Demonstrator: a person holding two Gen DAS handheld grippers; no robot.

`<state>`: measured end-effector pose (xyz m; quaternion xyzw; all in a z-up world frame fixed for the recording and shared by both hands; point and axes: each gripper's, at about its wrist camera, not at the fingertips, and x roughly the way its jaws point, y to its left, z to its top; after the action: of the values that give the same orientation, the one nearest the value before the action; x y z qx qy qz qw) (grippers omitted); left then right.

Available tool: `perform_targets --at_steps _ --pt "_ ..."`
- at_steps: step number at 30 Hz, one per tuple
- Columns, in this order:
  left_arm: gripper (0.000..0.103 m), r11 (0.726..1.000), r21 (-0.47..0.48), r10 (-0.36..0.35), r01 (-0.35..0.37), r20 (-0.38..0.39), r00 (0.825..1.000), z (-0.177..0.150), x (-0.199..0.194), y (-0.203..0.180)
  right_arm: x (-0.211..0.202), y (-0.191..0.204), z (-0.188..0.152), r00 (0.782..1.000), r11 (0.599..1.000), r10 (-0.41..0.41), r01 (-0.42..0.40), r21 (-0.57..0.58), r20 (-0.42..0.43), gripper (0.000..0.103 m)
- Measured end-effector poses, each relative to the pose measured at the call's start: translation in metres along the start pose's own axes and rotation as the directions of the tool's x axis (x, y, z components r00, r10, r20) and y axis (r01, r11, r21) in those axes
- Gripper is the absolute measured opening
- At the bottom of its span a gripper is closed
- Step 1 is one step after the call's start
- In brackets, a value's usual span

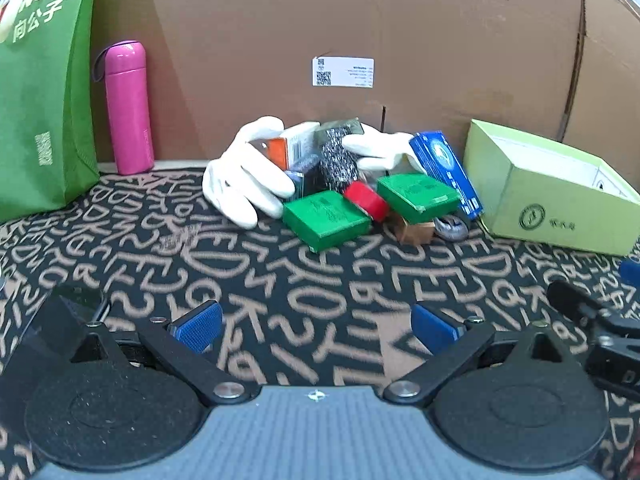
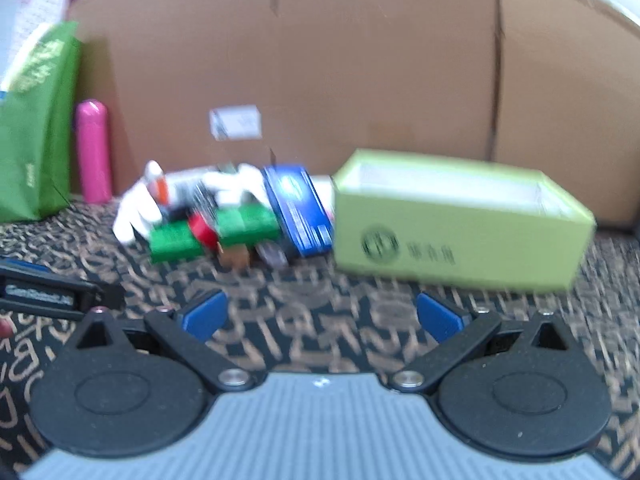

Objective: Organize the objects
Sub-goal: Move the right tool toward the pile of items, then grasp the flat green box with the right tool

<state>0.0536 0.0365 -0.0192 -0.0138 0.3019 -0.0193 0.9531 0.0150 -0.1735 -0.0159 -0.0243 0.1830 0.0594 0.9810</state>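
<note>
A pile of small boxes lies mid-table: two green boxes [image 1: 326, 216] [image 1: 416, 194], a red piece [image 1: 366, 199], a blue box [image 1: 446, 172] and a brown block [image 1: 414, 232]. Two white-gloved hands [image 1: 244, 178] hold several packs over the pile. An open light-green box [image 1: 552, 200] stands to the right; it also shows in the right wrist view [image 2: 460, 232]. My left gripper [image 1: 316, 326] is open and empty, short of the pile. My right gripper [image 2: 322, 316] is open and empty, near the light-green box. The right wrist view is blurred.
A pink bottle [image 1: 129, 108] and a green bag [image 1: 40, 92] stand at the back left. A cardboard wall [image 1: 360, 20] closes the back. The table has a letter-patterned cloth [image 1: 240, 272]. The other gripper's black parts [image 1: 600, 332] show at the right edge.
</note>
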Motion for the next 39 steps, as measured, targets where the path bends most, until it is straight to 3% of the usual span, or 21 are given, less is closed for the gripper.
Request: perform_targets --at_steps 3,5,12,16,20,22,24,26,28,31,35,38,39 --pt "0.103 1.0 0.001 -0.013 0.013 0.011 1.0 0.014 0.013 0.006 0.008 0.006 0.006 0.995 0.999 0.004 0.001 -0.047 0.096 0.103" --pt "0.103 1.0 0.025 -0.007 0.007 0.02 1.0 0.025 0.027 0.007 0.021 0.012 0.015 0.994 0.995 0.025 -0.014 -0.1 0.11 0.103" --pt "0.101 0.995 0.094 -0.026 0.025 0.002 1.0 0.053 0.079 0.009 0.087 0.025 0.036 0.98 0.969 0.198 -0.195 -0.149 0.004 0.103" --pt "0.098 0.987 0.155 -0.037 0.038 -0.012 0.999 0.063 0.109 0.009 0.124 0.034 0.041 0.983 0.968 0.177 -0.182 -0.172 -0.045 0.103" --pt "0.098 0.982 0.151 -0.113 0.114 -0.018 0.993 0.069 0.124 0.02 0.15 0.039 0.041 0.979 0.962 0.18 -0.195 -0.192 -0.092 0.102" --pt "0.097 0.981 0.153 -0.118 0.118 -0.01 0.993 0.069 0.127 0.021 0.159 0.041 0.041 0.976 0.959 0.188 -0.206 -0.194 -0.106 0.099" --pt "0.088 0.979 0.143 -0.149 0.147 0.006 0.989 0.065 0.128 0.023 0.163 0.042 0.041 0.97 0.954 0.21 -0.23 -0.191 -0.121 0.09" --pt "0.073 0.969 0.133 -0.21 0.208 0.005 0.978 0.061 0.126 0.024 0.166 0.042 0.04 0.959 0.946 0.24 -0.266 -0.184 -0.149 0.07" --pt "0.071 0.961 0.153 -0.232 0.23 -0.009 0.973 0.058 0.123 0.019 0.161 0.042 0.04 0.957 0.946 0.246 -0.271 -0.179 -0.152 0.063" --pt "0.065 0.953 0.196 -0.236 0.232 -0.005 0.972 0.05 0.12 0.012 0.151 0.04 0.04 0.955 0.951 0.249 -0.272 -0.147 -0.161 0.063" --pt "0.041 0.952 0.176 -0.249 0.251 -0.034 0.968 0.049 0.112 0.016 0.129 0.036 0.035 0.956 0.953 0.245 -0.268 -0.143 -0.16 0.063" --pt "0.04 0.949 0.169 -0.259 0.265 -0.061 0.964 0.048 0.102 0.016 0.108 0.031 0.027 0.949 0.949 0.263 -0.287 -0.128 -0.177 0.063" --pt "0.051 0.951 0.174 -0.251 0.257 -0.059 0.966 0.046 0.098 0.014 0.102 0.029 0.023 0.946 0.948 0.266 -0.292 -0.13 -0.185 0.063"
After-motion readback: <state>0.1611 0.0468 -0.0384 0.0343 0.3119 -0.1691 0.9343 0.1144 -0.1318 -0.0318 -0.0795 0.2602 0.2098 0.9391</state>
